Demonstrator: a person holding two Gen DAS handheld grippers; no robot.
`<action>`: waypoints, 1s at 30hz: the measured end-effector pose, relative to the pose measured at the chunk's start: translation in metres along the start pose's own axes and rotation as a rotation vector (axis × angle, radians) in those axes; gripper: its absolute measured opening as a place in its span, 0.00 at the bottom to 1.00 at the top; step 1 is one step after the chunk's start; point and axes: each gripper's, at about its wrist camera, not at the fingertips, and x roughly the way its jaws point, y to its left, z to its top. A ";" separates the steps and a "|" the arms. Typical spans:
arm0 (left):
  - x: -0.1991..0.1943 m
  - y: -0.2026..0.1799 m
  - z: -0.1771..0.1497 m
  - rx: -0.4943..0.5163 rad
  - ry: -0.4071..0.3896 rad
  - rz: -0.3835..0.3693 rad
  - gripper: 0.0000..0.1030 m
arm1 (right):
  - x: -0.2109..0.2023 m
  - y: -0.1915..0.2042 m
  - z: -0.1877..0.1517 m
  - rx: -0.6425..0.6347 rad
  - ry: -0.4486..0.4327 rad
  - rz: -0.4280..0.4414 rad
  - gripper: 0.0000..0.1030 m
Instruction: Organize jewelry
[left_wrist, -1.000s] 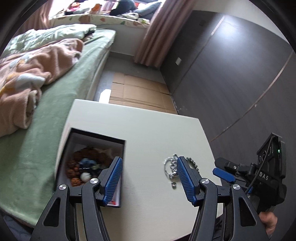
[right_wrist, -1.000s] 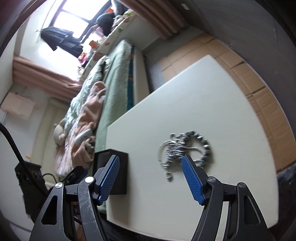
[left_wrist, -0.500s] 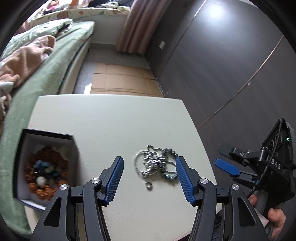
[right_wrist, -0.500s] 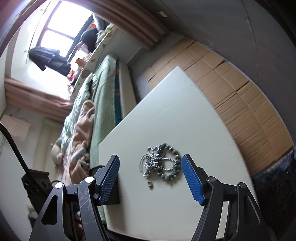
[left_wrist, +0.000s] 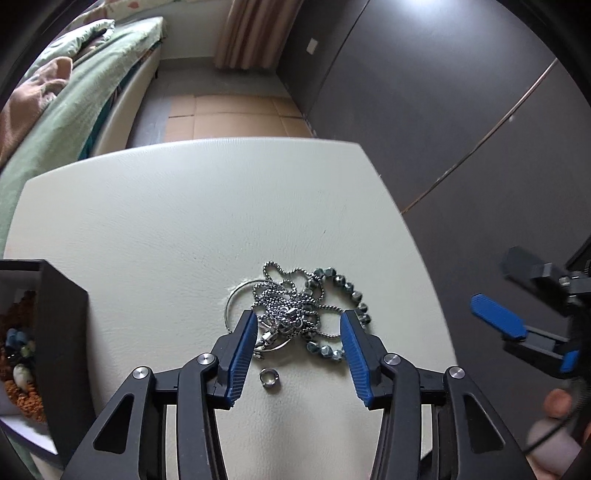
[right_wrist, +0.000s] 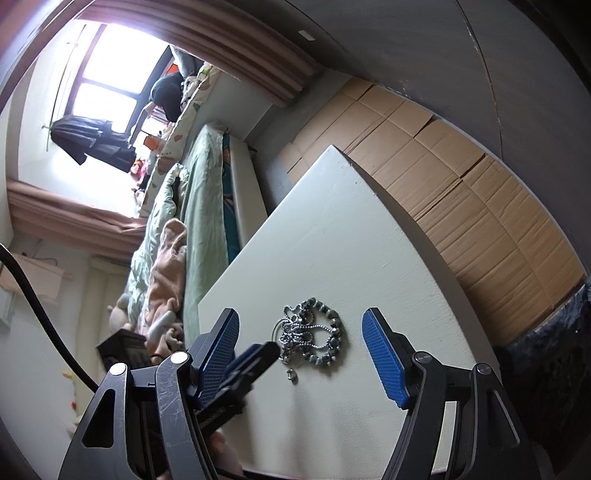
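Left gripper fingers spread wide, straddling the near edge of a tangled chain pile on the tabletop. Small ring loose between the fingers, just short of the pile. Black box of beads off to their left. Right gripper fingers likewise apart, holding nothing, pile ahead between them.

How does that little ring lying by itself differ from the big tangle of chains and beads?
The small ring is one plain band, lying alone on the table; the jewelry pile is several pieces knotted together: ball chain, faceted beads, a wire hoop. The ring sits nearer the left gripper, the pile reaches farther out. Both look silvery, and neither is in the box.
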 end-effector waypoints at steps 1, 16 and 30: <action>0.004 0.000 0.000 -0.002 0.008 0.000 0.47 | -0.001 -0.001 0.001 0.002 -0.001 0.001 0.68; 0.015 0.009 0.007 0.008 0.009 0.036 0.12 | 0.002 -0.001 0.000 0.002 0.011 0.012 0.68; -0.056 -0.009 0.017 0.048 -0.131 -0.037 0.12 | 0.014 0.000 0.000 -0.002 0.034 -0.012 0.68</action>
